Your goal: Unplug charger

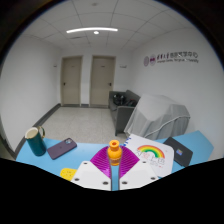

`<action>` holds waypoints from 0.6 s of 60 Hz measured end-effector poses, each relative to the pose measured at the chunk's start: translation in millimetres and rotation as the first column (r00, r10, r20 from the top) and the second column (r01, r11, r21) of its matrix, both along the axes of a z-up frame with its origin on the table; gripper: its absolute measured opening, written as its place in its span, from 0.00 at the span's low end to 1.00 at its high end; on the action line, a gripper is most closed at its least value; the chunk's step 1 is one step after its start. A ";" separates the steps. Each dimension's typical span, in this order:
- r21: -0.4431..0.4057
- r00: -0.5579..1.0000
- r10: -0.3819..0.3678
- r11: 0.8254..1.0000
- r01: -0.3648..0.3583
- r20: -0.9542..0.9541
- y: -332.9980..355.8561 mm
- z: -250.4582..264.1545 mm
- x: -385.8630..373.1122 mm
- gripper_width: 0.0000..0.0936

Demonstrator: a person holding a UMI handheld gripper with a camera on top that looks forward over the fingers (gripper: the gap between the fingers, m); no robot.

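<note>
An orange and yellow charger plug [114,151] stands upright between my fingertips. My gripper [114,161] is shut on it, and the purple pads [99,170] press on its lower part from both sides. Only the plug's top shows above the fingers. No cable or socket is visible. Below lies the blue table [85,155].
A teal mug [36,140] and a dark purple notebook [61,148] sit ahead to the left. A rainbow card [150,152], a dark device [182,152] and a clear plastic bin [155,118] are on the right. A small yellow thing [67,173] lies beside the left finger.
</note>
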State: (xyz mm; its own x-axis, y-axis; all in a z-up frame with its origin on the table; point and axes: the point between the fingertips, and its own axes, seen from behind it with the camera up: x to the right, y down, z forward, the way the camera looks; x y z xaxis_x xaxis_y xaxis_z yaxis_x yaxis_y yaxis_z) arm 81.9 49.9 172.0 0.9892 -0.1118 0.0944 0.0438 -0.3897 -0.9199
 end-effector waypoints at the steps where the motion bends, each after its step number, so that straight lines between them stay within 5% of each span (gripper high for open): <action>1: -0.022 1.000 -0.012 1.000 0.012 0.003 -3.5 -9.7 1.4 0.07; 14: -0.307 0.996 -0.088 0.948 0.082 -0.006 -37.1 -138.3 21.8 0.07; 25: -0.391 0.996 -0.069 0.919 0.045 -0.047 -35.5 -173.3 26.1 0.20; 30: -0.376 0.996 -0.048 0.927 0.018 -0.071 -32.5 -172.0 25.0 0.33; 36: -0.334 0.997 -0.020 0.942 -0.007 -0.077 -33.7 -161.0 32.4 0.72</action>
